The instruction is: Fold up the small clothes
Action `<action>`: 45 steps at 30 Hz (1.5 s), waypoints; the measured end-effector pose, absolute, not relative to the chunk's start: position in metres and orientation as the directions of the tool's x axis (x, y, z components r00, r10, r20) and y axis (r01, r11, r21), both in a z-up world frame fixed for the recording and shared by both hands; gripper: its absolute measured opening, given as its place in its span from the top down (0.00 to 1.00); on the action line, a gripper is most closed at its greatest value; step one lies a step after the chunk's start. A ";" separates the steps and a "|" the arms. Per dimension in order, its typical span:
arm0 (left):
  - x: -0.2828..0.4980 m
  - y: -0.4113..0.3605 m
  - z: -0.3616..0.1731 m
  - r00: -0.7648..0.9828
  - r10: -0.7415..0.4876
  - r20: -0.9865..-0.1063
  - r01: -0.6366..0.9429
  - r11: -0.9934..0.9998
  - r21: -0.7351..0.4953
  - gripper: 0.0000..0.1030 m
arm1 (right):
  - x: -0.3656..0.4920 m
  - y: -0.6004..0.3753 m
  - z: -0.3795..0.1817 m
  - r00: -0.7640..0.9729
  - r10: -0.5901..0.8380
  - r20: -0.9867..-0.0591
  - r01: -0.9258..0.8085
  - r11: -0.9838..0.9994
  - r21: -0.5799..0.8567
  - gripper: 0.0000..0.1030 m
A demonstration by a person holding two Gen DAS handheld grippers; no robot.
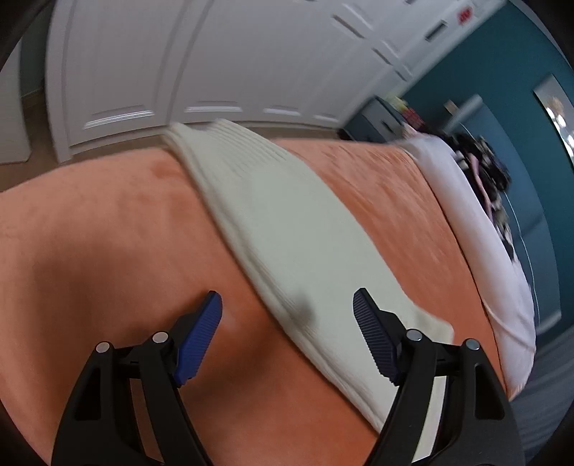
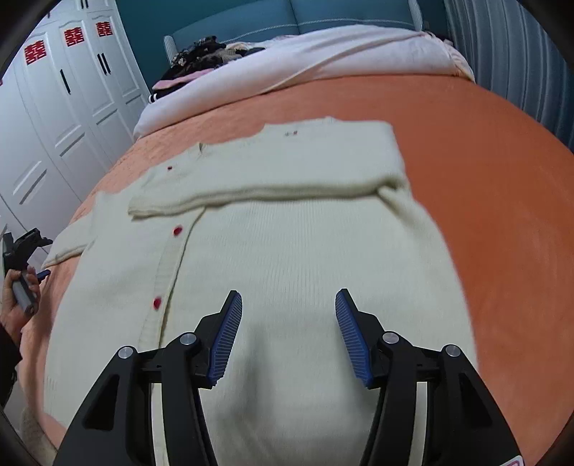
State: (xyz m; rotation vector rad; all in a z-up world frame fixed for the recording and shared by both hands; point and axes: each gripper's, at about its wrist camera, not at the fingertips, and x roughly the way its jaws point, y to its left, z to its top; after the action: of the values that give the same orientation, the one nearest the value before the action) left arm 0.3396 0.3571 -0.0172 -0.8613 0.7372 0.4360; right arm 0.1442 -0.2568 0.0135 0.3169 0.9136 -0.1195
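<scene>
A cream knit cardigan [image 2: 294, 251] with red buttons [image 2: 177, 231] lies flat on the orange bedspread [image 2: 484, 179]. One sleeve [image 2: 272, 168] is folded across its upper part. My right gripper [image 2: 288, 297] hovers open over the cardigan's lower body, with nothing between its blue pads. In the left wrist view a long strip of the same cream knit [image 1: 287, 215] runs diagonally across the bedspread [image 1: 107, 233]. My left gripper [image 1: 287, 297] is open above that strip's near end, its pads clear of the cloth. A hand holds the left gripper [image 2: 27, 251] at the cardigan's left sleeve.
A white duvet [image 2: 305, 61] is bunched at the head of the bed, with a pile of dark clothes [image 2: 204, 53] beside it. White wardrobe doors [image 2: 71, 89] stand along the left. A teal headboard [image 2: 323, 14] closes the far end. The bed's edge falls away on the right.
</scene>
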 end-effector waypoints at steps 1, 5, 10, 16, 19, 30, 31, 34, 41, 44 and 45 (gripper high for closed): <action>0.340 0.375 -0.022 0.689 0.059 -0.723 -0.626 0.551 -0.552 0.32 | 0.134 -0.253 0.009 0.595 0.044 -0.802 0.245 0.941 0.233 0.48; 0.361 0.394 -0.019 0.688 0.066 -0.723 -0.634 0.539 -0.554 0.72 | 0.113 -0.245 0.001 0.566 0.062 -0.822 0.289 0.919 0.269 0.46; 0.392 0.348 0.039 0.755 0.016 -0.655 -0.480 0.694 -0.537 0.91 | 0.120 -0.248 0.011 0.577 0.088 -0.812 0.300 0.902 0.310 0.44; 0.383 0.184 0.164 0.866 -0.250 -0.433 0.008 0.872 -0.489 0.91 | 0.121 -0.258 0.018 0.619 0.091 -0.780 0.320 0.878 0.356 0.44; 0.371 0.082 0.176 0.792 -0.444 -0.418 0.216 0.845 -0.489 0.90 | 0.117 -0.265 0.018 0.631 0.088 -0.771 0.338 0.863 0.375 0.44; 0.320 0.005 0.007 0.572 -0.494 -0.655 -0.042 0.780 -0.625 0.24 | 0.138 -0.305 0.032 0.664 0.089 -0.742 0.307 0.873 0.379 0.38; 0.320 0.020 0.002 0.584 -0.476 -0.657 -0.092 0.765 -0.637 0.23 | 0.149 -0.307 0.035 0.671 0.105 -0.734 0.286 0.877 0.387 0.36; 0.333 0.062 -0.007 0.599 -0.430 -0.675 -0.210 0.729 -0.651 0.23 | 0.192 -0.315 0.039 0.689 0.144 -0.711 0.255 0.870 0.422 0.34; 0.366 0.121 -0.026 0.628 -0.408 -0.662 -0.360 0.602 -0.712 0.29 | 0.296 -0.338 0.010 0.658 0.186 -0.730 0.341 0.791 0.508 0.33; 0.372 0.124 -0.038 0.606 -0.406 -0.684 -0.403 0.585 -0.704 0.64 | 0.321 -0.334 -0.007 0.621 0.152 -0.769 0.397 0.785 0.476 0.56; 0.376 0.125 -0.040 0.609 -0.410 -0.679 -0.396 0.585 -0.708 0.89 | 0.329 -0.330 -0.004 0.619 0.176 -0.766 0.376 0.790 0.485 0.76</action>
State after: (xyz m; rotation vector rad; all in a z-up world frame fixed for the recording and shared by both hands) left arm 0.3757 0.1247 -0.0397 -0.9877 0.9586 -0.0101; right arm 0.3287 -0.3300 -0.0044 0.6734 0.9143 -0.1254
